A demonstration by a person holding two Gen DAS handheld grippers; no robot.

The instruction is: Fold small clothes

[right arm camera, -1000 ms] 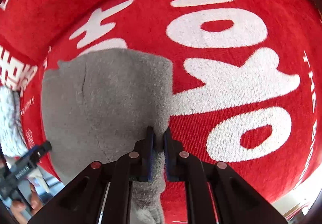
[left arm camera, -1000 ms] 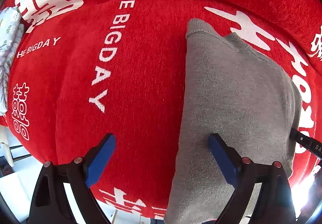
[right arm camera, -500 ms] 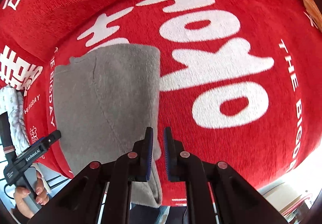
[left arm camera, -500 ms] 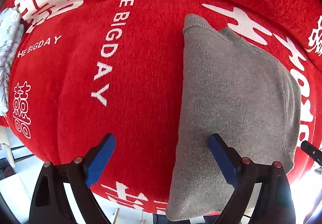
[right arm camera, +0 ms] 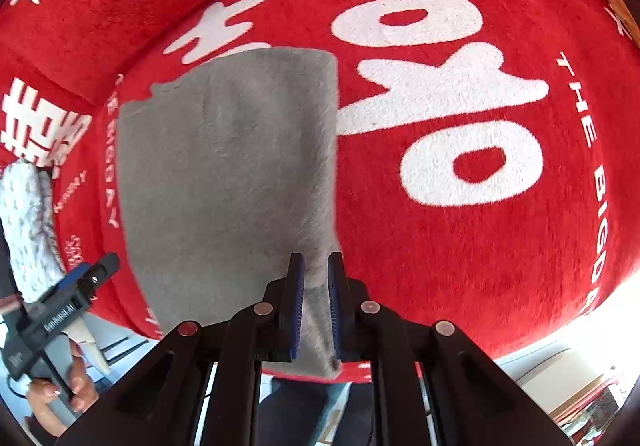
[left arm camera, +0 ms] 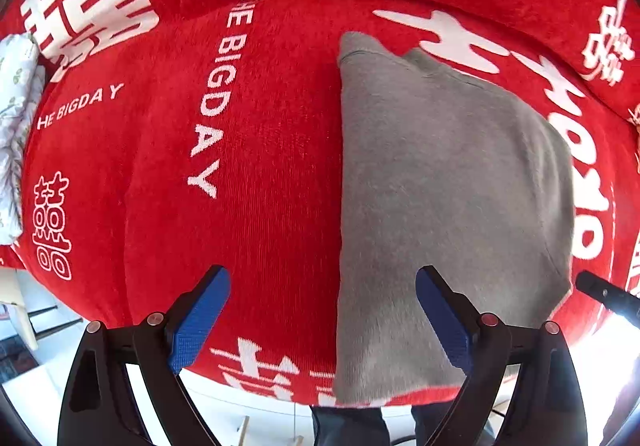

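Observation:
A grey knitted garment (left arm camera: pixel 448 181) lies folded in a long strip on the red blanket (left arm camera: pixel 256 149); it also shows in the right wrist view (right arm camera: pixel 228 173). My left gripper (left arm camera: pixel 320 310) is open and empty, held above the garment's left edge near the front. My right gripper (right arm camera: pixel 316 286) hangs above the garment's near right corner with its jaws nearly closed, a narrow gap between them, holding nothing. The left gripper shows at the left of the right wrist view (right arm camera: pixel 80 286).
The red blanket (right arm camera: pixel 460 205) with white characters and "THE BIG DAY" lettering covers the whole surface. A white patterned cloth (left arm camera: pixel 16 117) lies at the far left, also in the right wrist view (right arm camera: pixel 28 230). The blanket's front edge drops off to a pale floor.
My right gripper let go of the garment's right edge and lifted back. The garment settled flat. The left gripper stayed open and barely moved.

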